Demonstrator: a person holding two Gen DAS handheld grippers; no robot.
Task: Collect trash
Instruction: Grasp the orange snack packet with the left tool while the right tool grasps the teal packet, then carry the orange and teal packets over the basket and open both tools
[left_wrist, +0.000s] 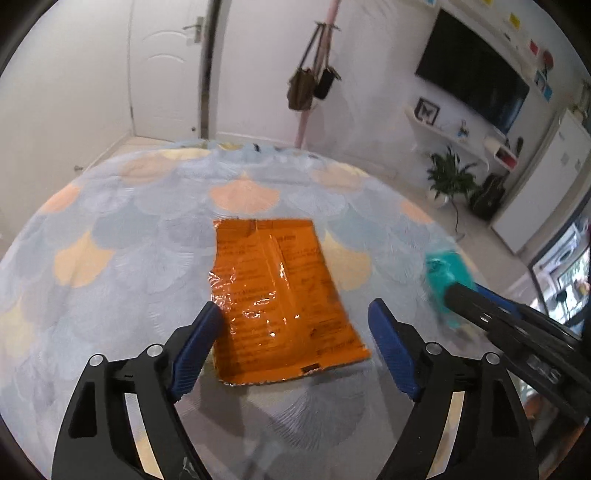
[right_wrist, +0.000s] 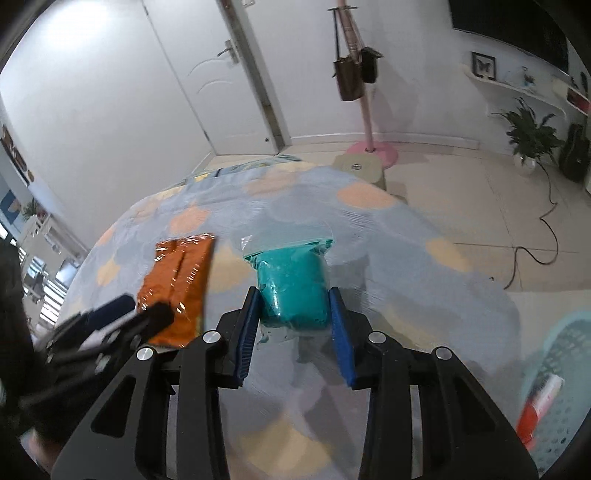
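An orange foil wrapper (left_wrist: 277, 295) lies flat on the table with the blue and peach shell-pattern cloth (left_wrist: 110, 258). My left gripper (left_wrist: 295, 314) is open, its blue pads on either side of the wrapper's near end, just above it. The wrapper also shows in the right wrist view (right_wrist: 177, 284). A teal packet in a clear bag (right_wrist: 293, 288) lies to its right. My right gripper (right_wrist: 293, 306) is around the packet's near end, with both blue pads against its sides. The packet also shows, blurred, in the left wrist view (left_wrist: 447, 273).
A light blue mesh basket (right_wrist: 561, 398) with a red and white item inside stands low at the right of the table. A beige stool (right_wrist: 360, 166), a pink coat stand (right_wrist: 364, 110) with bags, a plant (right_wrist: 532, 136) and a floor cable (right_wrist: 546, 221) lie beyond.
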